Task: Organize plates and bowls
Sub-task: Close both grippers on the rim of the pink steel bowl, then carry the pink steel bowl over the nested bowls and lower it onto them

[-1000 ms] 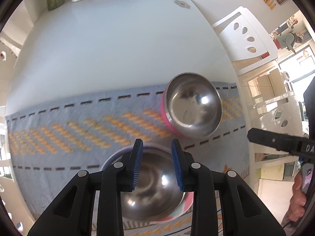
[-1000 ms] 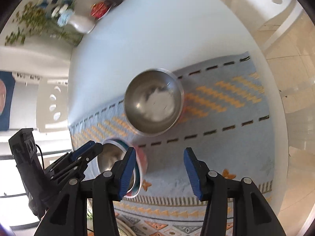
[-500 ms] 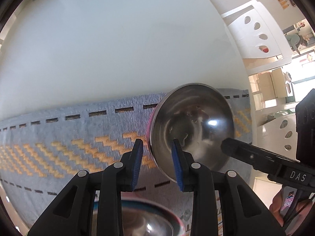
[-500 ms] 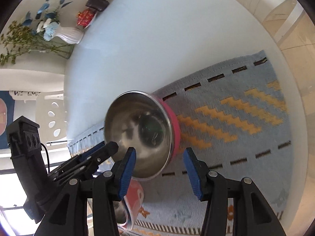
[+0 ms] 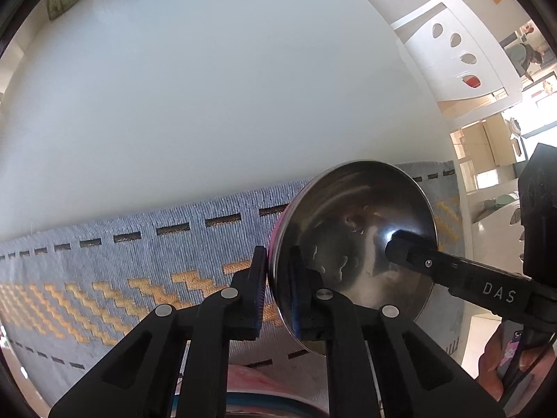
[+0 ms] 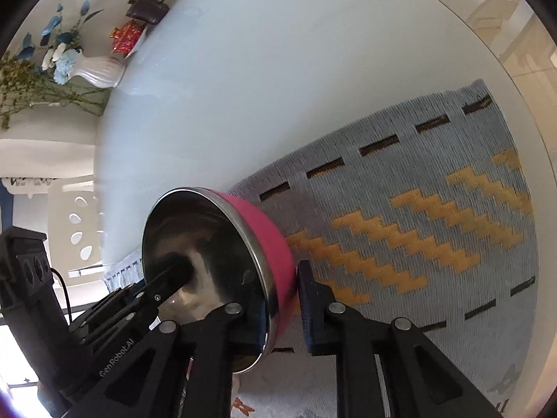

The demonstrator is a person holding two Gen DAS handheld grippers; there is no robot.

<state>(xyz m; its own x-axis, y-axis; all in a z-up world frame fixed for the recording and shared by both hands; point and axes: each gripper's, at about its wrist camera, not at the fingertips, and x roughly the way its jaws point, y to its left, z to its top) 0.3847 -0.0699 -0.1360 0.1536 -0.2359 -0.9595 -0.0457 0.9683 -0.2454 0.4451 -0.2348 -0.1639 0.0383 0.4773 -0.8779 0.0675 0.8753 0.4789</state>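
A steel bowl with a pink outside [image 5: 355, 230] [image 6: 209, 244] is held between both grippers above the blue-grey mat [image 5: 139, 261] [image 6: 417, 191]. My left gripper [image 5: 278, 292] is shut on its near-left rim. My right gripper [image 6: 282, 310] is shut on the opposite rim, one finger inside and one on the pink wall; its inner finger [image 5: 435, 264] shows across the bowl in the left wrist view. A second bowl [image 5: 264, 397] with a pink and blue rim lies just below the left gripper, mostly hidden.
The mat lies on a round white table [image 5: 209, 87] [image 6: 278, 52]. At its far edge stand a white vase with flowers [image 6: 97, 69], a red item [image 6: 127, 36] and a dark teapot [image 6: 148, 7]. White chairs [image 5: 456, 52] stand beside the table.
Both grippers moved in on the pink bowl and closed on opposite sides of its rim. The second bowl slid down to the bottom edge of the left wrist view.
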